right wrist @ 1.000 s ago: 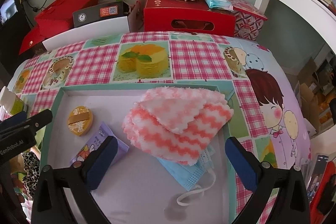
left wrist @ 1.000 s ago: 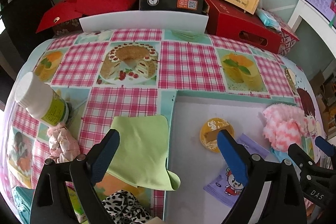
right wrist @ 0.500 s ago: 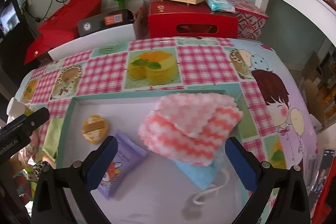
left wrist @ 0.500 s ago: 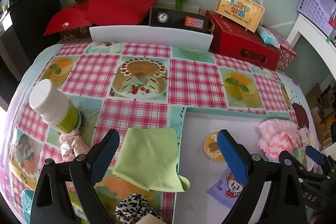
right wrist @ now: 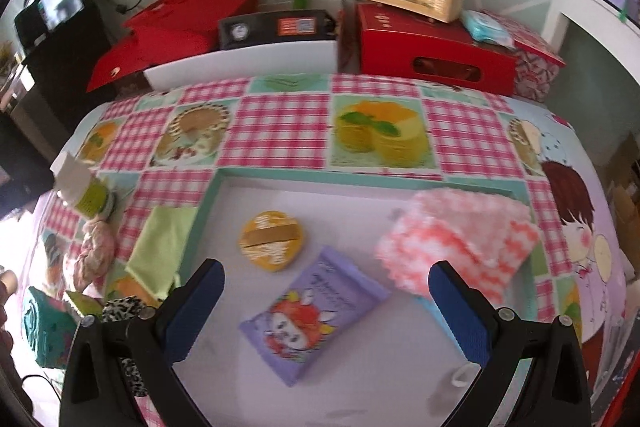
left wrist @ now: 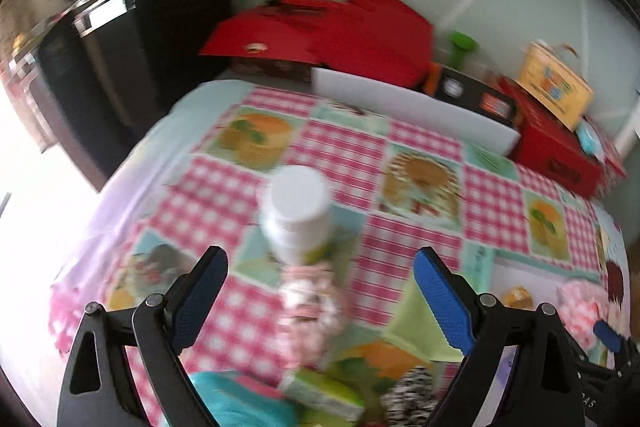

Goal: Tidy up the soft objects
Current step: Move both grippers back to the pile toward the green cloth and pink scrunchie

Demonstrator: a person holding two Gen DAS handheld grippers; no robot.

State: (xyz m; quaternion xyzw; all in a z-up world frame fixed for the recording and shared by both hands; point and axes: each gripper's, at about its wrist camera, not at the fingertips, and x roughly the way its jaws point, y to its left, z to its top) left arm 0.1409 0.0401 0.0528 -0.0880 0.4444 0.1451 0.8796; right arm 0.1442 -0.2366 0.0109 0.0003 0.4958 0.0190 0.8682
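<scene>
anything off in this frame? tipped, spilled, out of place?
Nothing is spilled. The white bottle looks tilted beside the pink cloth, though fisheye may exaggerate that. The green cloth sits outside the tray with a corner curled at its rim. Both tongs are open and empty.

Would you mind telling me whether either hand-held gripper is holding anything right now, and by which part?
Nothing is held. The left hand-held gripper is open above the white bottle, and the right hand-held gripper is open over the tray.

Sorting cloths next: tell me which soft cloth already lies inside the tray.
The pink-and-white zigzag cloth, in the tray's right corner; the green cloth lies outside.
</scene>
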